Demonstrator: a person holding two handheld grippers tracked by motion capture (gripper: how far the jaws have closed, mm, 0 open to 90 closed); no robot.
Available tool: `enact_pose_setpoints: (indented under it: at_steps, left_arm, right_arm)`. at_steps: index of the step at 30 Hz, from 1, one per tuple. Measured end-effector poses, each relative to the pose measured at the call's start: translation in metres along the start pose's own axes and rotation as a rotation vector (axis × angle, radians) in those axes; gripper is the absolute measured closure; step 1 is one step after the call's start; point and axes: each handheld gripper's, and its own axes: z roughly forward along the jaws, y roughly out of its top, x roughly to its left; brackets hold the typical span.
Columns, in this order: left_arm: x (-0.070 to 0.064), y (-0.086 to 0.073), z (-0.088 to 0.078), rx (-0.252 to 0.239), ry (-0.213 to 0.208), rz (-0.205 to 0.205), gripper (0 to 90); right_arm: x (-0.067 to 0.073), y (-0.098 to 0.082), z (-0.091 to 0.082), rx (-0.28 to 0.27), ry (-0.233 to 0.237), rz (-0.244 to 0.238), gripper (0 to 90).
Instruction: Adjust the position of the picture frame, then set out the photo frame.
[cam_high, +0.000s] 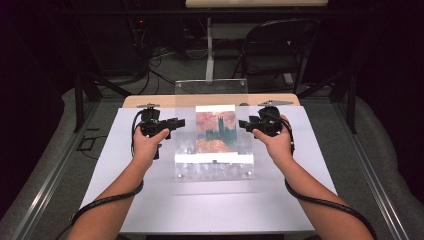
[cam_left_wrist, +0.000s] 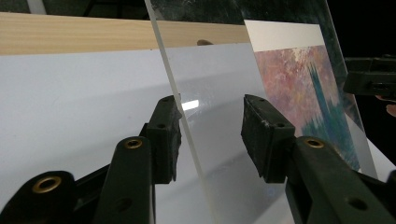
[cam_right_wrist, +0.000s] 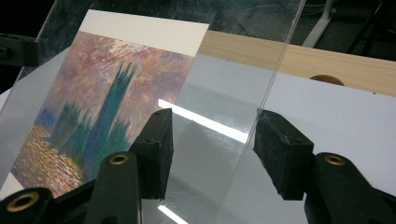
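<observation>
A clear acrylic sheet (cam_high: 214, 167) carries a painted print (cam_high: 216, 131) of blue towers under a pink sky. It slants up from the white board, near edge low and far edge raised. My left gripper (cam_high: 180, 122) is at the sheet's left edge and my right gripper (cam_high: 242, 123) at its right edge. In the left gripper view the sheet's edge (cam_left_wrist: 187, 126) runs between the jaws of the left gripper (cam_left_wrist: 210, 130), against one pad and apart from the other. In the right gripper view the edge (cam_right_wrist: 266, 84) passes between the right gripper's (cam_right_wrist: 212, 144) jaws, close to one pad, beside the print (cam_right_wrist: 93, 102).
A white board (cam_high: 200, 205) covers the wooden table (cam_high: 150, 101). A folding chair (cam_high: 280, 50) and a table post (cam_high: 210, 50) stand beyond it on the floor, with cables. Metal rails run along both sides.
</observation>
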Motion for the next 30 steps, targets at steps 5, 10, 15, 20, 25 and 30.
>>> enact_pose_setpoints:
  at_steps: [5,10,15,20,25,30]
  left_arm:
    - [-0.002,0.000,-0.005,-0.008,-0.007,0.001,60.1]
    - [-0.005,-0.001,-0.010,-0.016,-0.019,0.005,61.7]
    - [-0.009,-0.003,-0.017,-0.022,-0.027,0.023,63.2]
    - [-0.014,-0.005,-0.023,-0.030,-0.026,0.037,64.4]
    - [-0.019,-0.007,-0.028,-0.037,-0.025,0.054,65.1]
    - [-0.026,-0.009,-0.035,-0.043,-0.016,0.068,65.8]
  right_arm:
    - [0.003,0.001,-0.006,-0.003,-0.002,-0.006,49.3]
    - [0.006,0.001,-0.012,-0.010,-0.003,-0.010,51.7]
    - [0.008,0.000,-0.018,-0.027,0.004,-0.007,54.5]
    - [0.011,-0.002,-0.026,-0.038,0.005,-0.017,56.3]
    - [0.015,-0.003,-0.033,-0.045,0.005,-0.030,57.9]
    - [0.020,-0.003,-0.041,-0.042,0.001,-0.041,59.4]
